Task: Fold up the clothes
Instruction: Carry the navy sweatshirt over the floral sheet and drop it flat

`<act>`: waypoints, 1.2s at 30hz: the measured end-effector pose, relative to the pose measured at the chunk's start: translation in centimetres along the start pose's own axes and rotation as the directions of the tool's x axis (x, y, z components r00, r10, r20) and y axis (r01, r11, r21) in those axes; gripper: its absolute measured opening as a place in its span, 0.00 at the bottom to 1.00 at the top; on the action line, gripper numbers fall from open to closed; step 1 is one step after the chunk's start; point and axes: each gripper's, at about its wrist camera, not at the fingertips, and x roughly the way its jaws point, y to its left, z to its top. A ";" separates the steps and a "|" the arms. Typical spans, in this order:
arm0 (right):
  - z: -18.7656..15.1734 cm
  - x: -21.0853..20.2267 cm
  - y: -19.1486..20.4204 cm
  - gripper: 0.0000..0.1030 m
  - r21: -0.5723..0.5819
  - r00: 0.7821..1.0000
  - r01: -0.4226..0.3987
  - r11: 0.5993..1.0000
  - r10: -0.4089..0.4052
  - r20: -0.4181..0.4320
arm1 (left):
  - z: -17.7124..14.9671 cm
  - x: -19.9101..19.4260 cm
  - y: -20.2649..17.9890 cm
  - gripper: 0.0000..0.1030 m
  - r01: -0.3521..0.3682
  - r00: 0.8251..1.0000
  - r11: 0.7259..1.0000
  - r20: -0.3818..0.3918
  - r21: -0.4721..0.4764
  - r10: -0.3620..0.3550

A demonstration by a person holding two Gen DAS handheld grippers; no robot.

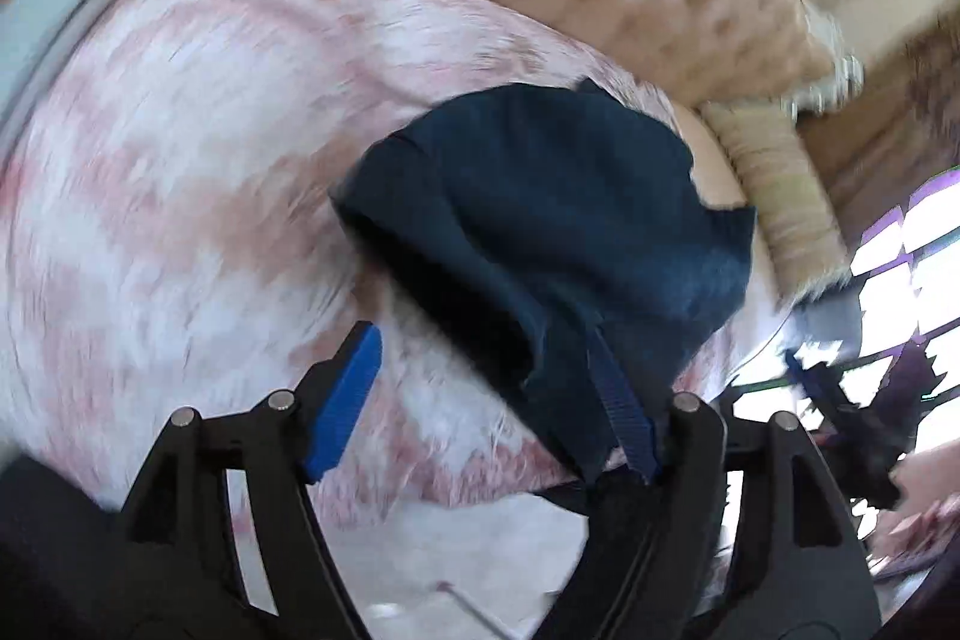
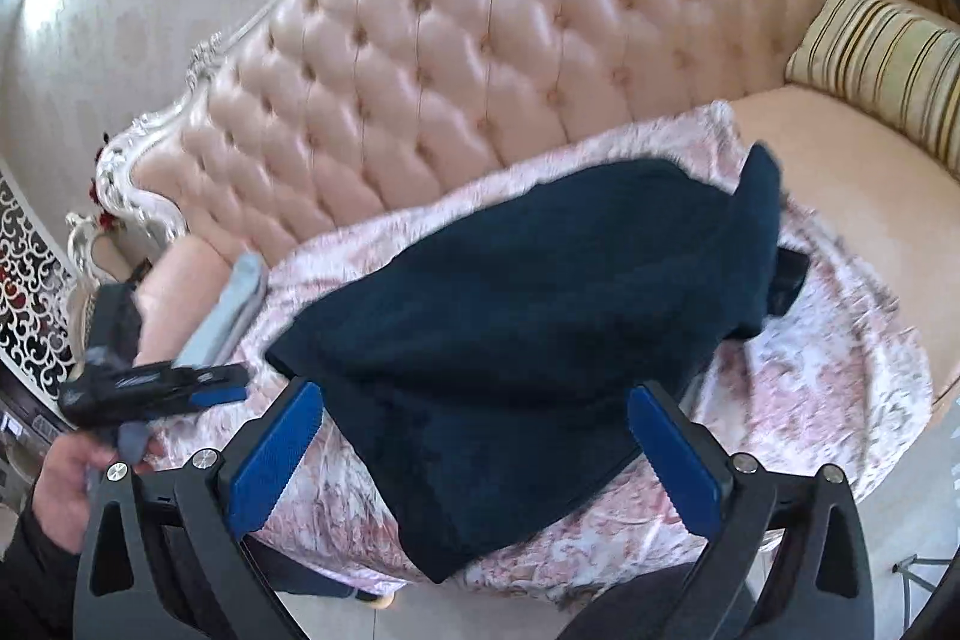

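Observation:
A navy blue garment [image 1: 540, 220] [image 2: 540, 292] lies loosely bunched on a pink-and-white patterned blanket [image 1: 180, 160] [image 2: 810, 370] spread over a sofa seat. My left gripper [image 1: 510, 388] is open at the garment's near edge. Its left blue pad [image 1: 342, 400] is bare, while the cloth's hem and a navy strap [image 1: 624, 412] drape over its right finger. My right gripper [image 2: 474, 391] stands wide open, both blue pads [image 2: 276, 454] bare, and the garment's near part lies between them untouched. The left gripper [image 2: 150, 388] also shows at the left of the right wrist view, held by a hand [image 2: 66, 466].
A pink tufted sofa back [image 2: 480, 10] rises behind the blanket. A striped cushion [image 2: 888, 52] sits at the right end. A light blue folded item [image 2: 234, 304] lies at the blanket's left edge. A small black piece [image 2: 792, 274] pokes out beside the garment. Pale floor lies below the seat.

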 end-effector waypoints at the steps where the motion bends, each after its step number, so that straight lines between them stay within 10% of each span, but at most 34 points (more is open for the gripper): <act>1: -0.1 0.9 0.2 1.00 -0.007 1.000 0.008 1.000 -0.008 -0.017 | -0.8 -0.5 1.1 0.72 0.018 1.000 0.999 0.005 -0.035 -0.018; 5: -0.1 3.6 -1.8 1.00 0.006 0.984 0.170 0.985 -0.170 -0.059 | -3.4 -2.9 2.5 0.72 0.039 0.999 0.997 -0.005 -0.067 -0.039; 12: 0.9 1.5 -11.7 1.00 0.361 0.989 0.141 0.922 -0.149 -0.006 | -4.0 -2.8 2.1 0.75 0.074 0.997 0.994 0.002 -0.079 -0.074; 21: 7.9 6.7 -15.0 0.97 0.310 0.977 0.213 0.927 -0.200 -0.075 | -4.1 -2.4 -0.6 0.75 0.079 0.997 0.997 -0.009 -0.012 -0.079; 22: 8.7 7.4 -14.9 0.84 0.291 0.977 0.211 0.933 -0.198 -0.076 | -4.0 -2.5 -0.9 0.75 0.073 0.997 0.997 -0.007 0.002 -0.073; 23: 9.6 7.8 -14.6 0.23 0.282 0.978 0.207 0.937 -0.193 -0.078 | -3.8 -2.7 -1.1 0.75 0.070 0.998 0.997 -0.002 0.018 -0.070; 24: 10.5 7.9 -14.1 0.09 0.276 0.979 0.203 0.940 -0.188 -0.080 | -3.7 -2.8 -1.3 0.75 0.070 0.998 0.997 0.005 0.028 -0.070; 31: 19.7 3.1 2.1 0.08 -0.066 0.993 -0.064 0.996 0.070 0.094 | -2.5 -3.4 -1.3 0.75 0.108 0.993 0.994 0.052 0.012 -0.108; 36: 22.3 -0.9 17.4 0.09 -0.327 0.921 -0.313 0.892 0.369 0.124 | -1.8 -7.0 0.0 0.75 0.146 0.976 0.989 0.162 -0.008 -0.143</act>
